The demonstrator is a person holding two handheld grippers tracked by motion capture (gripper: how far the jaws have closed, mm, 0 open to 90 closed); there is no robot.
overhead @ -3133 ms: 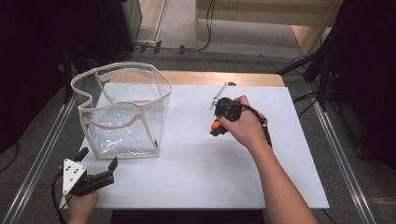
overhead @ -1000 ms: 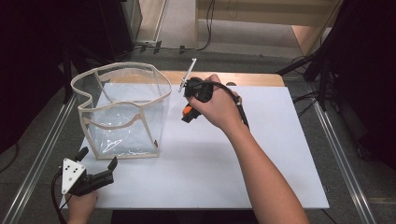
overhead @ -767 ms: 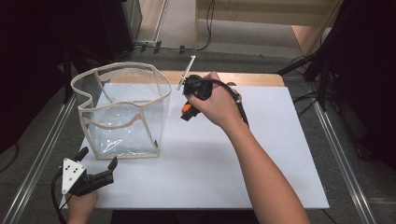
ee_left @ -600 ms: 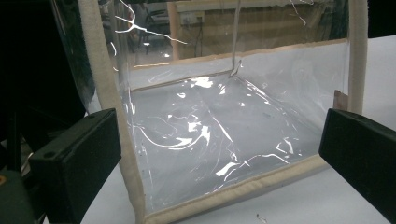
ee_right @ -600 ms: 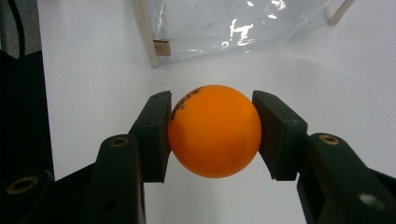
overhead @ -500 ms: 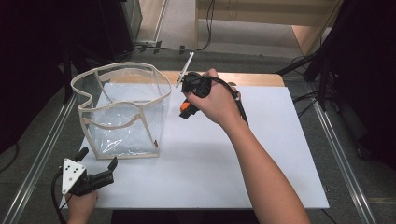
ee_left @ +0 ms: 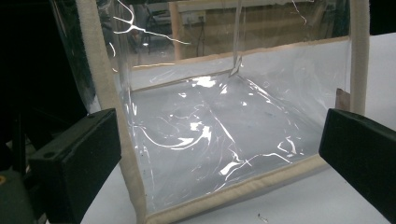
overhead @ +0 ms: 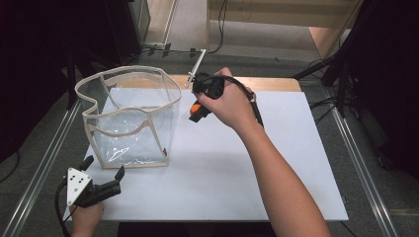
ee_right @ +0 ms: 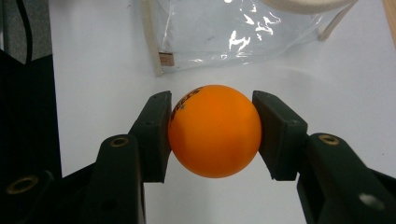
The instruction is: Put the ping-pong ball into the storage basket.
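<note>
An orange ball (ee_right: 214, 130) sits clamped between the two black jaws of my right gripper (ee_right: 212, 133). From above, that gripper (overhead: 196, 112) hangs over the white table just right of a clear plastic bag (overhead: 129, 118) with beige trim, and the ball (overhead: 196, 107) shows as an orange spot under the hand. The bag stands upright with its top open. My left gripper (overhead: 101, 174) rests near the table's front left corner, jaws wide apart. In the left gripper view the bag (ee_left: 224, 130) stands close in front of the jaws, with nothing between them.
The white table top (overhead: 247, 163) stretches right and in front of the bag. A wooden strip (overhead: 276, 83) runs along its far edge. Metal rails (overhead: 42, 163) flank both sides. Cables lie on the floor beyond the table.
My right gripper has carried the orange ball leftward and farther back, from the table's right middle to beside the bag. The left gripper has stayed put.
</note>
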